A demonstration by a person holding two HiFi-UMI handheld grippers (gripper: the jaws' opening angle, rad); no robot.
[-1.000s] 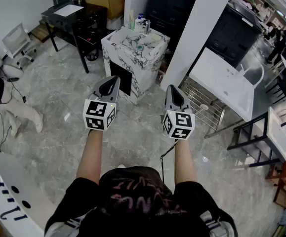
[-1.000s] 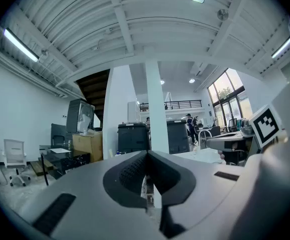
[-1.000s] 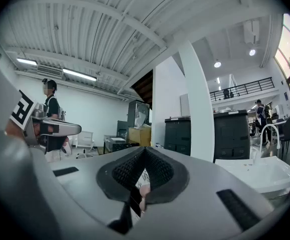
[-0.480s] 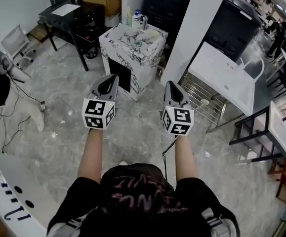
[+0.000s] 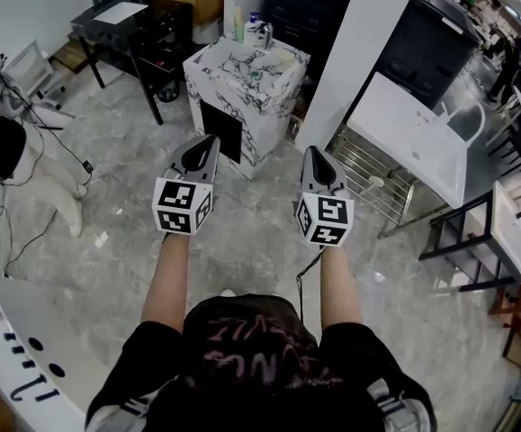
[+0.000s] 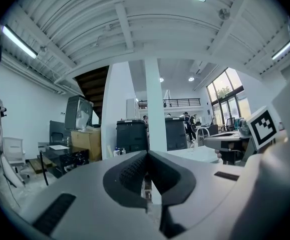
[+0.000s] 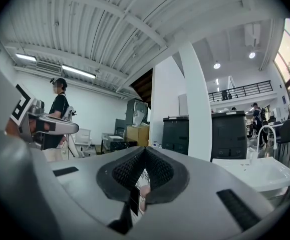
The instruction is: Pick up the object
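Left gripper (image 5: 210,141) and right gripper (image 5: 312,152): both clenched and empty, mid-frame. The object is probably among the bottles (image 5: 258,32) on the marble stand (image 5: 242,66), upper centre. I should step closer and open my jaws before reaching.

Left gripper (image 5: 208,141): held forward, jaws pressed together, nothing between them.
Right gripper (image 5: 313,152): level with the left and apart from it, jaws apparently together at the tips, empty.
Left forearm (image 5: 166,277): bare, stretched straight ahead.
Right forearm (image 5: 336,284): bare, roughly parallel to the left.
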